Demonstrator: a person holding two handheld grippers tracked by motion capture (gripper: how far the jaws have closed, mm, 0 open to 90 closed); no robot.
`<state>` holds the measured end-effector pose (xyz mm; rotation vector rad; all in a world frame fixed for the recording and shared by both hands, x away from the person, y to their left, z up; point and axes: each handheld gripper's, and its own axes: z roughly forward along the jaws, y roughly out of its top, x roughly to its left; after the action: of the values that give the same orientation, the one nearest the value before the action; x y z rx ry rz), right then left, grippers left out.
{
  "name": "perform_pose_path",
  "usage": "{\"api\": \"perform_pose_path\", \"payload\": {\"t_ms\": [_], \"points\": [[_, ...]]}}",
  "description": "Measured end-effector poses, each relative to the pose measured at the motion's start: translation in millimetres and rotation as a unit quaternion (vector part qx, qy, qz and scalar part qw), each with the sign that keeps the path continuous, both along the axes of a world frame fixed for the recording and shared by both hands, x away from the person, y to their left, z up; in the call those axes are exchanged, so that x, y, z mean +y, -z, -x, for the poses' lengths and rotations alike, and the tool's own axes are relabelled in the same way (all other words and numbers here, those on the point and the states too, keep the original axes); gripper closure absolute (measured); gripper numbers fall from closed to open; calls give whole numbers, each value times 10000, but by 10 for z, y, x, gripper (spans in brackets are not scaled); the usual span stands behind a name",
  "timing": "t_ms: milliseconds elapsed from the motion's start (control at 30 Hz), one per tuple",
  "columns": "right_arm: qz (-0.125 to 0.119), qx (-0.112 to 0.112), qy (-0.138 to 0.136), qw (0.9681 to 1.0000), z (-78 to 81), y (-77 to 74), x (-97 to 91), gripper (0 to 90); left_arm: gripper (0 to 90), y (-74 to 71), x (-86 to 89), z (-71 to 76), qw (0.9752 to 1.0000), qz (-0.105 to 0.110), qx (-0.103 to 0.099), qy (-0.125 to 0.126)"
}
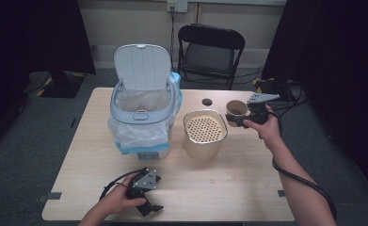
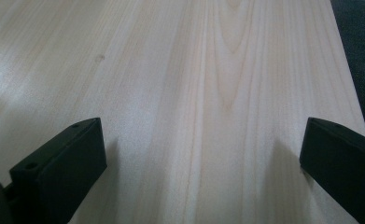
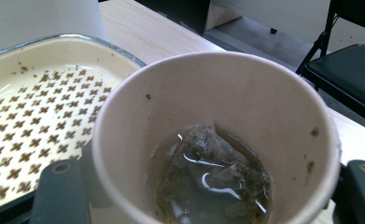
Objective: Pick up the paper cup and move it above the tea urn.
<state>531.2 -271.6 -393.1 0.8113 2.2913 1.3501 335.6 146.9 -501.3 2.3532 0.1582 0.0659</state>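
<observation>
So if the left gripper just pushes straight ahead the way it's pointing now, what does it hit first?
Likely nothing: the left gripper sits low over bare table with its jaws wide open, and its own view shows plain wood ahead up to the table's edge, though depth there is hard to judge.

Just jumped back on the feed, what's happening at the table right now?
The right gripper is shut on a paper cup, held beside the strainer tub. In the right gripper view the cup holds a wet tea bag in a little liquid. The left gripper rests open over bare table near the front edge. The lined bin stands with its lid up.
</observation>
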Motion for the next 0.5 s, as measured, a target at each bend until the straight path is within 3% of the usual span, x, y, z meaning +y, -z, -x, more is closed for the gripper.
{"api": "perform_pose_path", "payload": {"t_ms": [67, 500], "points": [[-9, 0, 2, 10000, -30, -11, 9, 264, 0, -9, 10, 2, 9999, -112, 12, -14], [-106, -104, 53, 9999, -152, -130, 36, 265, 0, -6, 7, -1, 10000, -46, -55, -25]]}}
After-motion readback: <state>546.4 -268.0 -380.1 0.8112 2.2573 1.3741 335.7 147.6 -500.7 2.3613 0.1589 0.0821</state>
